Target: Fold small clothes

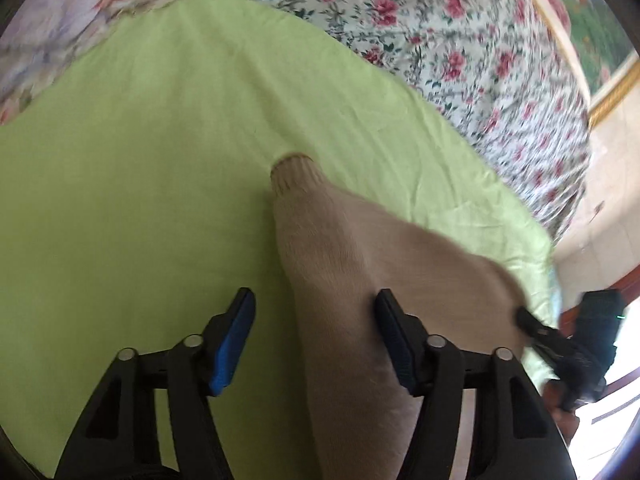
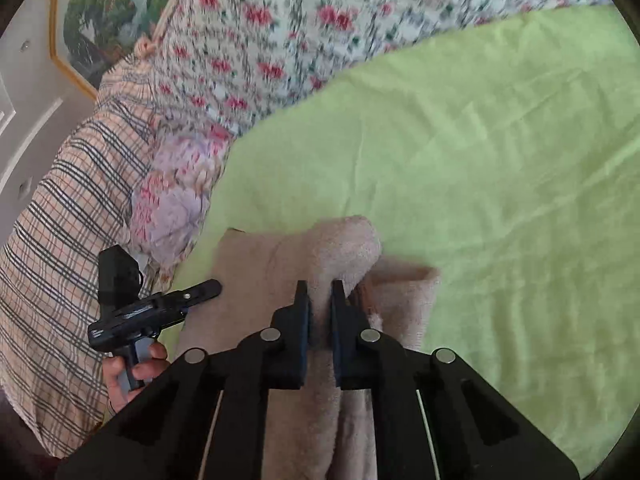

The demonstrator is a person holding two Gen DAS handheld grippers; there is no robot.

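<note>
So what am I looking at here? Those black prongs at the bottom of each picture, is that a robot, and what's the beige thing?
No robot: a person holds a hand tool with two fingers in each hand, and a wide-angle camera on each tool looks along its fingers. One picture comes from the left gripper, whose jaws stand open with the beige sweater lying between them, not pinched. The other comes from the right gripper, whose jaws are shut on a fold of that sweater. It lies on a light green cloth spread over a flowered bedsheet. A checked pillow sits at the side. In that picture you also see the person's hand gripping the left tool.
</note>
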